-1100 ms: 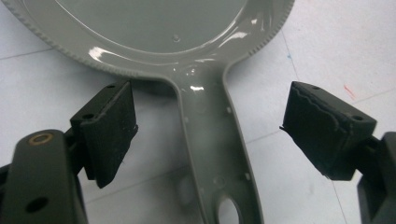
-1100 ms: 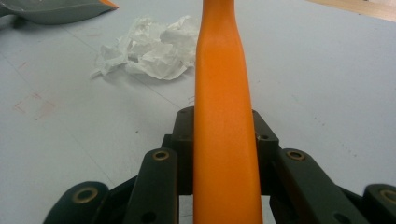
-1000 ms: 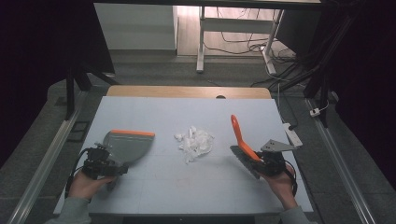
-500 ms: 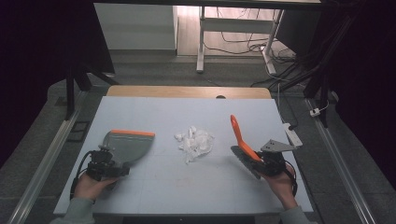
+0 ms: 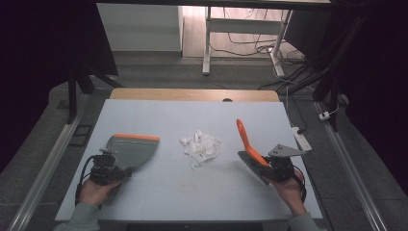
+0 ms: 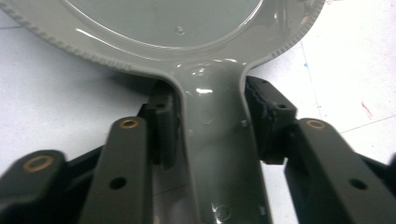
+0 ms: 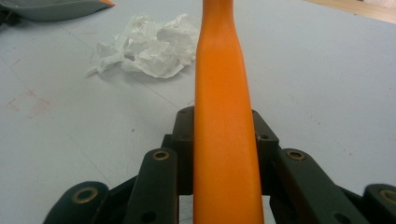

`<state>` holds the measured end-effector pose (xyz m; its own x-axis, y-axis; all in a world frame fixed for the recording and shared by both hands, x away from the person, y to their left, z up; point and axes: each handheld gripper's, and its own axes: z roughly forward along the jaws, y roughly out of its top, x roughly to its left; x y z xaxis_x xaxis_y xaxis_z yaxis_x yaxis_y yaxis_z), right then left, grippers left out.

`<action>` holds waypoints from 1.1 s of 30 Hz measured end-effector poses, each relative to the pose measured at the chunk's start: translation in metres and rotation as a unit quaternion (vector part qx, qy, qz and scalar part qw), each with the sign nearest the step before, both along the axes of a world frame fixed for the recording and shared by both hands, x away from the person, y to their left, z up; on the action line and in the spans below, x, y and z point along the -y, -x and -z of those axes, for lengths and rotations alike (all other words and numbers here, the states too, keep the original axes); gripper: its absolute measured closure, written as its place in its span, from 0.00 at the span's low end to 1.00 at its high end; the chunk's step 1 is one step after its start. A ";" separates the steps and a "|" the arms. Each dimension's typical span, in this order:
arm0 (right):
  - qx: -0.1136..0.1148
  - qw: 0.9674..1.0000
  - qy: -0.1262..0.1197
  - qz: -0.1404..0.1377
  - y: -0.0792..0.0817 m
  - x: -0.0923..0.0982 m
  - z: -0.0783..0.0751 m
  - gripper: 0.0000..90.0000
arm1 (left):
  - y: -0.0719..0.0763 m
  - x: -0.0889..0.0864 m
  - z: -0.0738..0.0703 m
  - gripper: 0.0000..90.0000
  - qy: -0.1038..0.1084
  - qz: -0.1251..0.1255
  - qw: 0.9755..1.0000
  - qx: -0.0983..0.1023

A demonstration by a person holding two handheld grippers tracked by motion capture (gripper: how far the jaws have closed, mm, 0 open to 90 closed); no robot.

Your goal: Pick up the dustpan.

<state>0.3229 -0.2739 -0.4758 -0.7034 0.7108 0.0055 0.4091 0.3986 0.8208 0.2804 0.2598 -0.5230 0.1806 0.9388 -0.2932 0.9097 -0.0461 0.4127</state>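
Grey dustpan point(image 5: 131, 150) with orange front edge, flat on the tabletop's left side, handle gripped, orange brush point(image 5: 248, 140) tilted upward at right, crumpled white paper point(image 5: 202, 146) lying between them

Pale table point(image 5: 159, 192), metal desk frame point(image 5: 208, 43) beyond.

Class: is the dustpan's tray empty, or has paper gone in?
Empty: the dustpan holds nothing, and the crumpled paper lies apart on the table.

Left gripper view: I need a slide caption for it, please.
Left gripper has just closed on the grey dustpan handle, above the white table.
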 end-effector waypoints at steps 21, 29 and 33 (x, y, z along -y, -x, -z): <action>0.005 1.000 0.000 0.005 0.001 0.002 -0.001 0.78 | 0.005 -0.012 -0.002 0.68 0.018 0.000 0.999 0.049; 0.005 1.000 0.000 0.006 0.001 0.002 -0.001 0.78 | 0.007 -0.015 -0.003 0.68 0.016 0.014 0.997 0.068; 0.006 1.000 0.001 0.006 0.001 0.002 -0.001 0.78 | 0.008 -0.017 -0.004 0.68 0.018 0.021 0.996 0.081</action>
<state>0.3220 -0.2757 -0.4746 -0.6941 0.7198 -0.0032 0.4051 0.3944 0.8248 0.2722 0.2772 -0.5187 0.2680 0.9188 -0.2898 0.8281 -0.0660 0.5567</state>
